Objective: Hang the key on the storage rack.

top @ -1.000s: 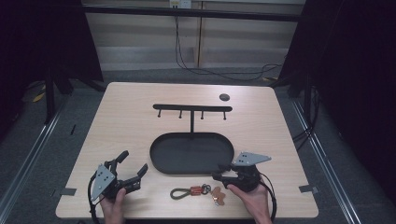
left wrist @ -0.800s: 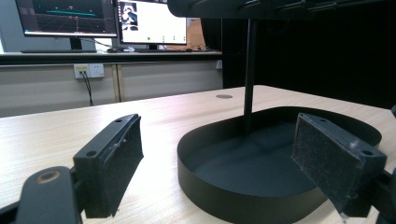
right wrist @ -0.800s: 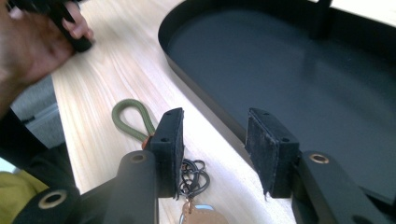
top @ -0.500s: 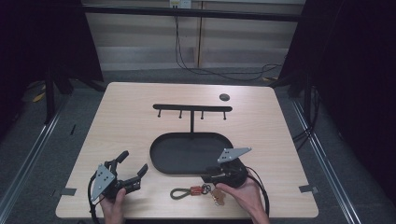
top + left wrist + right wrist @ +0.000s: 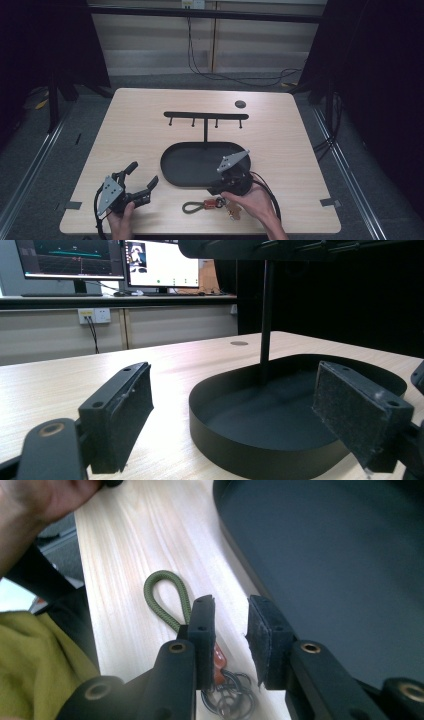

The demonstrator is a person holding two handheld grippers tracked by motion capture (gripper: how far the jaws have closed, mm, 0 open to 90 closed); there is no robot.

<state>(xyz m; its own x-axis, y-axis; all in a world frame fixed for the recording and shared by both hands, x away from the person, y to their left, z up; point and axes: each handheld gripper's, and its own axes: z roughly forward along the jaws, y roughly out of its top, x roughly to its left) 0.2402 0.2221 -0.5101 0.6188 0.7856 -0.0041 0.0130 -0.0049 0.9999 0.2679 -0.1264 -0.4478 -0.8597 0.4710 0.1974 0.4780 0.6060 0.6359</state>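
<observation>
Item: keyring (image 5: 207, 204) with olive cord loop (image 5: 167, 597), orange tag and metal rings, laid on the table (image 5: 300, 150) at lower centre of the high view, just below the black oval tray (image 5: 172, 167).

Right gripper (image 5: 220, 192): held over the keyring's ring end, jaws narrowly apart, nothing clamped.

Left gripper (image 5: 142, 182): lower left, jaws wide apart, empty.

Hook rack (image 5: 206, 116): upper centre, bare.

Step judged: approach to grasp. Next required: jaws lowered astride the tag, then closed.
</observation>
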